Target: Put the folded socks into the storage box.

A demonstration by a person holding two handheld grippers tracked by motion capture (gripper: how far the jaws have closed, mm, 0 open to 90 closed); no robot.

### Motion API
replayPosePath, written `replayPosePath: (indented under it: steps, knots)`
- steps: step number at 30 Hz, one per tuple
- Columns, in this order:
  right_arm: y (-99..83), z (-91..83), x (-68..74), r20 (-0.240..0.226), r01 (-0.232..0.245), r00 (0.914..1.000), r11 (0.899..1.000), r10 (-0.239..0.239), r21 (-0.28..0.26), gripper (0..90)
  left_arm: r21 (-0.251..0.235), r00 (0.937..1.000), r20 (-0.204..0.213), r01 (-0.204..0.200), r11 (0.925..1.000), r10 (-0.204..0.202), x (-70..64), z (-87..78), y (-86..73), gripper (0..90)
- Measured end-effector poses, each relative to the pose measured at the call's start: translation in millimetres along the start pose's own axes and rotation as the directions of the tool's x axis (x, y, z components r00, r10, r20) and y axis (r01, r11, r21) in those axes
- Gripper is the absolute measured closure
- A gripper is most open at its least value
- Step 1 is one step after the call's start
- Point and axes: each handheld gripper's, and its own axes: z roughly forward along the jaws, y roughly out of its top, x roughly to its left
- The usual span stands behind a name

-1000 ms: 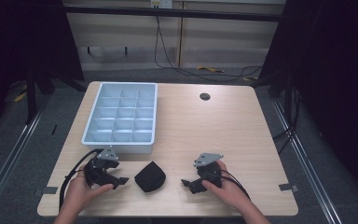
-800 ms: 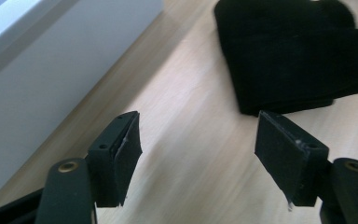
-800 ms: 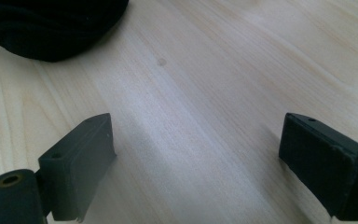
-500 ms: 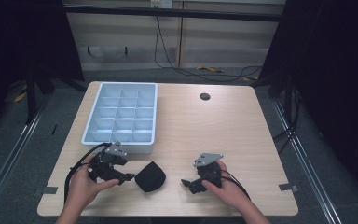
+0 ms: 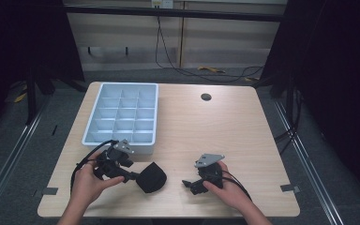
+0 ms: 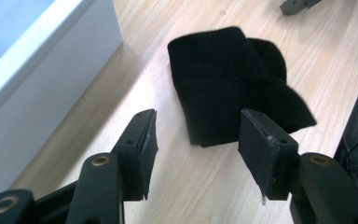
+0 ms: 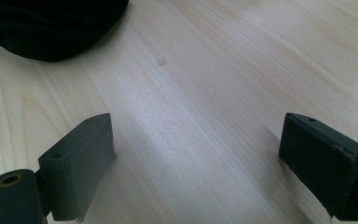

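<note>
A folded black cloth [image 5: 151, 177] [image 6: 233, 84] lies on the wooden table near its front edge, between my two grippers. My left gripper [image 5: 125, 175] [image 6: 196, 144] is open and sits just left of the cloth, its jaws pointing at the cloth's near edge with nothing between them. My right gripper [image 5: 191, 183] [image 7: 200, 158] is open wide and rests low over bare wood to the right of the cloth, whose dark edge [image 7: 51, 28] lies beyond its jaws at the upper left.
A pale blue tray [image 5: 122, 140] with several empty compartments stands at the back left, its white wall [image 6: 42, 93] close beside my left gripper. A small round hole [image 5: 206, 97] is in the table at the back.
My left gripper has moved right, from the table's left front up to the cloth's edge. The right gripper has stayed where it was.
</note>
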Motion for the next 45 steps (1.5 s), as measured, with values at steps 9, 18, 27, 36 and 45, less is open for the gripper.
replayPosePath:
  steps: [9, 18, 27, 36, 45]
  knots:
    - [0.0, 0.0, 0.0, 0.0, 0.0, 1.0, 1.0, 0.0, 0.0, 9.7, 0.044, 0.9997, 0.023, -0.01, 0.999, 0.009, -10.9, 7.5, 21.1, 46.3]
    - [0.0, 0.0, 0.0, 0.0, 0.0, 1.0, 1.0, 0.0, 0.0, 9.7, 0.056, 0.9989, 0.042, -0.023, 0.9981, 0.02, -17.6, 9.4, 33.6, 47.4]
    - [0.0, 0.0, 0.0, 0.0, 0.0, 1.0, 1.0, 0.0, 0.0, 9.7, 0.087, 0.9979, 0.053, -0.041, 0.9953, 0.036, -23.1, 13.4, 42.8, 47.6]
    - [0.0, 0.0, 0.0, 0.0, 0.0, 1.0, 1.0, 0.0, 0.0, 9.7, 0.119, 0.9954, 0.079, -0.063, 0.9909, 0.053, -28.8, 20.0, 50.6, 47.6]
    - [0.0, -0.1, 0.0, 0.0, 0.0, 1.0, 1.0, 0.0, 0.0, 9.7, 0.163, 0.993, 0.107, -0.068, 0.9843, 0.051, -32.0, 36.1, 54.5, 47.8]
